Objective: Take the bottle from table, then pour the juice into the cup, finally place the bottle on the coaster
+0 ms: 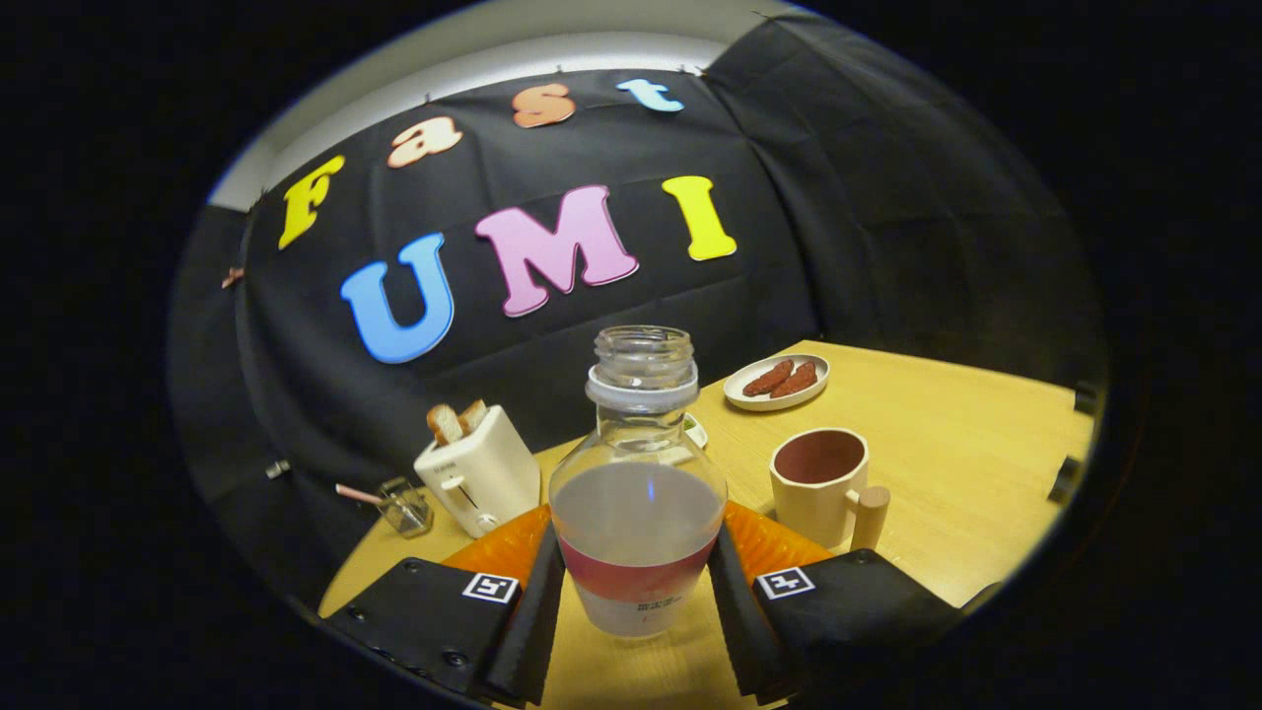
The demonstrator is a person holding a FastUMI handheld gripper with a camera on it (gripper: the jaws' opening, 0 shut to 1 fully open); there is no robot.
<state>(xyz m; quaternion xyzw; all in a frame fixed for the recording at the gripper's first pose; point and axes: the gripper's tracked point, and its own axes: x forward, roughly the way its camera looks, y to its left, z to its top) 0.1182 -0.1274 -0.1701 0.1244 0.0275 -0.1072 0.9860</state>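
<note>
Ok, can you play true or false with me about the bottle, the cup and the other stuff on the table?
1. The bottle sits between the fingers of the gripper, which press on both its sides. True.
2. The bottle has a cap on. False: its neck is open.
3. The cup is full of juice. False: no juice shows inside it.
4. The toaster has bread sticking out of it. True.
5. The small plate beyond the cup holds two brown pieces of food. True.

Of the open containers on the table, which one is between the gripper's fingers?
The clear plastic bottle, uncapped and partly filled, stands between the fingers of the gripper, which press its sides. The cream mug with wooden handle stands beyond them, apart.
</note>
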